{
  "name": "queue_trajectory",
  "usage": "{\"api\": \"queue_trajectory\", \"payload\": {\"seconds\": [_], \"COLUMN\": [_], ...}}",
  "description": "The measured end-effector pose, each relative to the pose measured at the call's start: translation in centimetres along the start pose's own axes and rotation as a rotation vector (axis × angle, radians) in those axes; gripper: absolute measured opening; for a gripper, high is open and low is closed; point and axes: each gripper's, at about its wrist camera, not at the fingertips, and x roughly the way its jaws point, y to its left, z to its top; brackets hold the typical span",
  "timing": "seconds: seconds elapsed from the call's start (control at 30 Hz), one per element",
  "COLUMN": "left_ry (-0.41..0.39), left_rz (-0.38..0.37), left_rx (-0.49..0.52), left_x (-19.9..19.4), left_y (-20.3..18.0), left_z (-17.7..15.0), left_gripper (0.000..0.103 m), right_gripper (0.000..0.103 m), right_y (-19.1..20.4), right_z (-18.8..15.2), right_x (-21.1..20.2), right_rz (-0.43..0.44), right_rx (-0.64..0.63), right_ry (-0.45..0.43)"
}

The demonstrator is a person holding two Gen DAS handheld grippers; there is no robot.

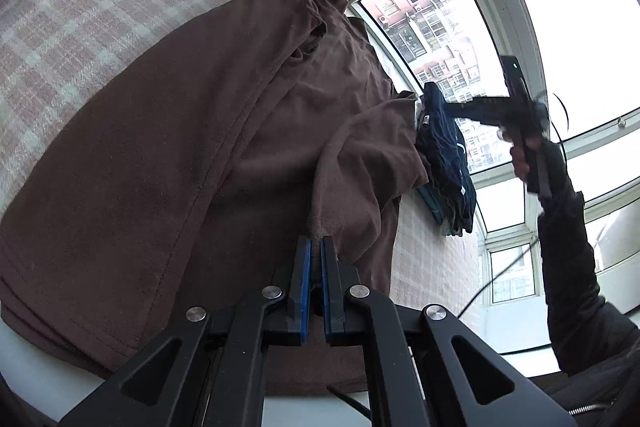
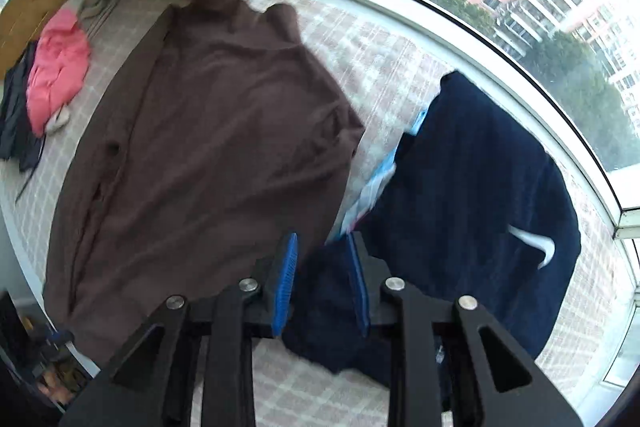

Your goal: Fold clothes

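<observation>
Left gripper (image 1: 316, 247): jaws closed, pinching a fold of the brown shirt (image 1: 224, 131) near its right edge. That edge is lifted and doubled over the body, so a side fold looks in progress, not laid flat yet.

Right gripper (image 2: 320, 267): jaws part open, nothing clamped. Dark cloth shows in the gap, but it looks like the stack lying below, not a grip. From the left wrist view it hangs in the air above the navy stack, a hand (image 1: 520, 155) around its handle.

Brown shirt: spread lengthwise on the checked bedcover (image 2: 380, 59), collar end far, hem near. Left side is flat. Wrinkles through the middle.

Navy top (image 2: 480, 187): just right of the brown shirt, folded, white logo up, sitting on a light blue item (image 2: 376, 179). Reads as the done pile.

Far left corner: pink garment (image 2: 60, 75), grey one (image 2: 94, 1) and a dark one (image 2: 16, 115), all crumpled and unfolded.

Estimate: one stack done, brown shirt at first fold, at least three pieces left. Roughly the middle of the job, judging by the piles.
</observation>
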Motion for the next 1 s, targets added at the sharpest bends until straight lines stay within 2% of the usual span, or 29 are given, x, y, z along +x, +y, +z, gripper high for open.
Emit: {"api": "queue_trajectory", "payload": {"seconds": [0.1, 0.17, 0.23, 0.3, 0.33, 0.4, 0.47, 0.57, 0.67, 0.73, 0.77, 0.9, 0.97, 1.0], "left_ry": [0.016, 0.044, 0.071, 0.116, 0.14, 0.182, 0.219, 0.281, 0.347, 0.404, 0.421, 0.487, 0.506, 0.515], "left_rz": [0.028, 0.069, 0.125, 0.211, 0.258, 0.351, 0.417, 0.394, 0.299, 0.271, 0.287, 0.315, 0.287, 0.272], "left_rx": [0.044, 0.089, 0.153, 0.25, 0.32, 0.478, 0.685, 0.987, 1.174, 1.228, 1.254, 1.241, 1.212, 1.196], "left_x": [-0.2, -0.1, 0.0, -0.1, -0.4, -0.9, -1.3, -0.7, 1.8, 4.0, 5.0, 7.3, 7.4, 7.4], "left_y": [-0.3, -0.4, -0.6, -0.8, -1.1, -1.8, -3.7, -7.4, -10.1, -10.7, -10.6, -9.5, -9.2, -9.1], "left_z": [0.9, 1.5, 1.9, 1.8, 1.7, 1.2, 0.0, -2.6, -4.9, -5.5, -5.6, -4.8, -4.2, -3.9], "left_gripper": [0.004, 0.004, 0.004, 0.006, 0.011, 0.011, 0.011, 0.017, 0.025, 0.027, 0.027, 0.025, 0.019, 0.008], "right_gripper": [0.026, 0.026, 0.026, 0.026, 0.026, 0.026, 0.026, 0.026, 0.026, 0.026, 0.026, 0.026, 0.026, 0.026], "right_y": [0.9, 0.5, 0.1, 1.1, 1.8, 2.7, 3.4, 3.7, 3.8, 3.9, 4.0, 3.6, 3.1, 2.7], "right_z": [-5.4, -7.8, -9.0, -9.7, -10.1, -10.0, -10.0, -10.2, -10.7, -11.1, -11.4, -12.5, -13.1, -13.4], "right_x": [1.3, 2.7, 3.6, 3.4, 3.3, 3.3, 3.3, 3.1, 3.2, 3.2, 3.1, 2.3, 1.9, 1.9], "right_rz": [0.09, 0.24, 0.325, 0.244, 0.191, 0.186, 0.192, 0.19, 0.214, 0.226, 0.225, 0.241, 0.27, 0.297], "right_rx": [-0.011, 0.116, 0.23, 0.238, 0.234, 0.226, 0.232, 0.262, 0.298, 0.314, 0.319, 0.359, 0.39, 0.415], "right_ry": [0.044, 0.096, 0.09, 0.051, 0.03, 0.027, 0.028, 0.023, 0.033, 0.038, 0.04, 0.026, 0.014, 0.007]}}
